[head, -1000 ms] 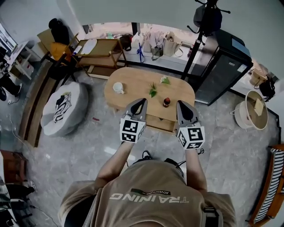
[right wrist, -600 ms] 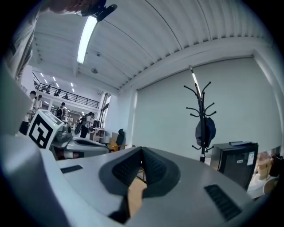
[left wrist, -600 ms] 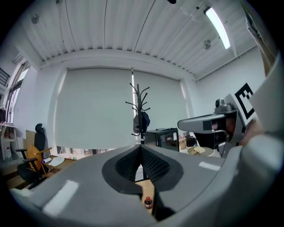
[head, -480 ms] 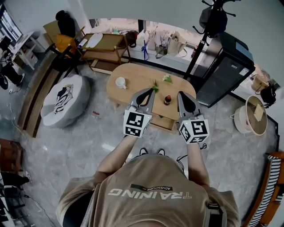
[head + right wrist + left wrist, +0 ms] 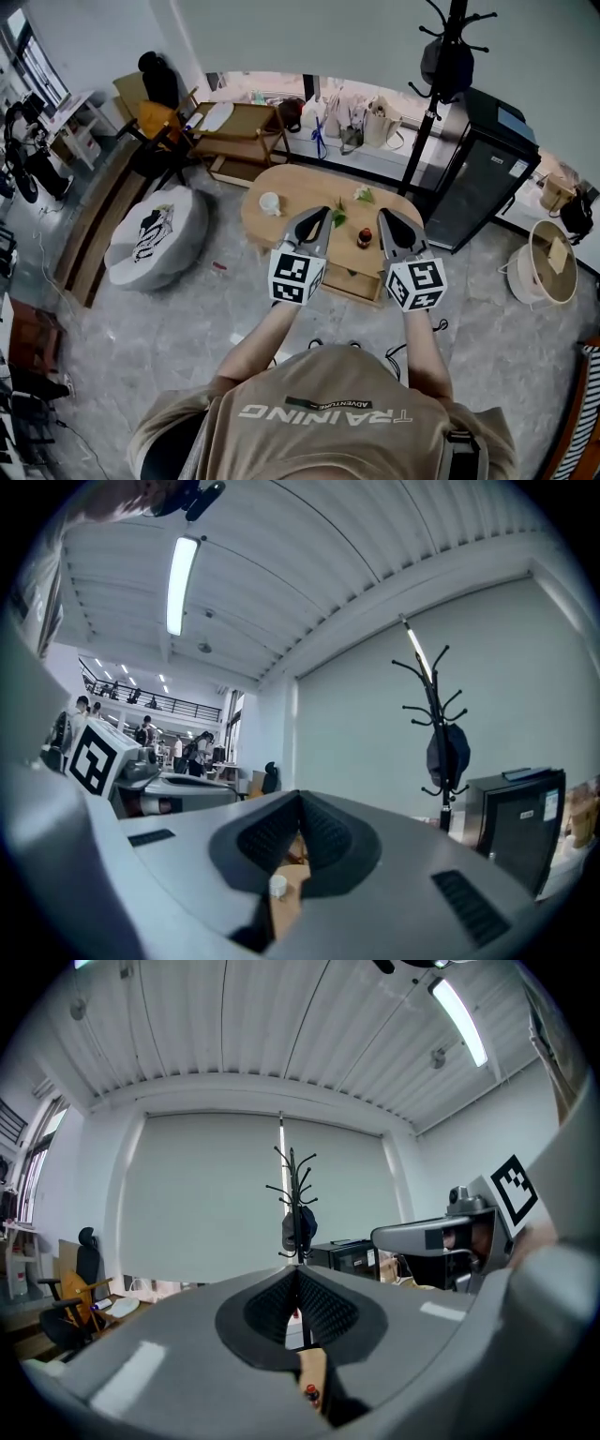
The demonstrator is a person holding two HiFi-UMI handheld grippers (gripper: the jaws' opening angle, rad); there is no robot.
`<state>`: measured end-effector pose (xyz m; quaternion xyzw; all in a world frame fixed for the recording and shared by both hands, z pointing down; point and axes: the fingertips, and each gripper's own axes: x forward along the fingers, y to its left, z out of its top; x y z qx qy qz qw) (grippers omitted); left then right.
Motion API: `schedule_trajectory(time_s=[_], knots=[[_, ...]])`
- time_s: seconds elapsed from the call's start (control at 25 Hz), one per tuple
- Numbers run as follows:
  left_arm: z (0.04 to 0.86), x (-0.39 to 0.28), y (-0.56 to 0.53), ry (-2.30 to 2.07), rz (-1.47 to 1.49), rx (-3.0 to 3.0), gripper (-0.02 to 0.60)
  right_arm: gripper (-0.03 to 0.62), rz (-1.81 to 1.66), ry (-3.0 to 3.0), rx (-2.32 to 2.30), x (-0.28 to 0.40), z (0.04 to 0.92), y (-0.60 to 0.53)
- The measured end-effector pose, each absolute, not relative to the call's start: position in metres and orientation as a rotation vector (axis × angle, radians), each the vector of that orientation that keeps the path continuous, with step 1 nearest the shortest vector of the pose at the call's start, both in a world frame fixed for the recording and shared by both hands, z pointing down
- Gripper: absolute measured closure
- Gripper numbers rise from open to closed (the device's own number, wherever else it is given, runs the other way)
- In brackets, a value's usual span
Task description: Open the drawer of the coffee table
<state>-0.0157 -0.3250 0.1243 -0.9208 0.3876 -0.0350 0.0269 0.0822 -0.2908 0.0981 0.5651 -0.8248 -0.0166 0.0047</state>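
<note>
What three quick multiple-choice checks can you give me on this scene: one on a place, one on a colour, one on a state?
1. Where is the white cup on the coffee table, seen in the head view?
A. Near the left end
B. Near the right end
C. On the floor beside it

2. What colour is the coat stand?
A. White
B. Black
C. Red

3. How do the jaws of the left gripper and the right gripper stand?
A. Both wide open
B. Both shut, with nothing held
C. Both shut on the cup

Answers:
1 A: the cup sits on the tabletop's left part.
2 B: its pole and hooks are black against the pale wall.
3 B: each gripper view shows its pads together, with nothing between them.
</note>
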Motion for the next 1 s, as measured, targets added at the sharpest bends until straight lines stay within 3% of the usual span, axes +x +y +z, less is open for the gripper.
schedule_trajectory(time_s=[1.0], knots=[[0.119, -0.029, -0.34, 1.294, -0.124, -2.768, 0.575, 0.589, -0.069, -2.636, 1.672, 0.058, 0.097, -0.304]])
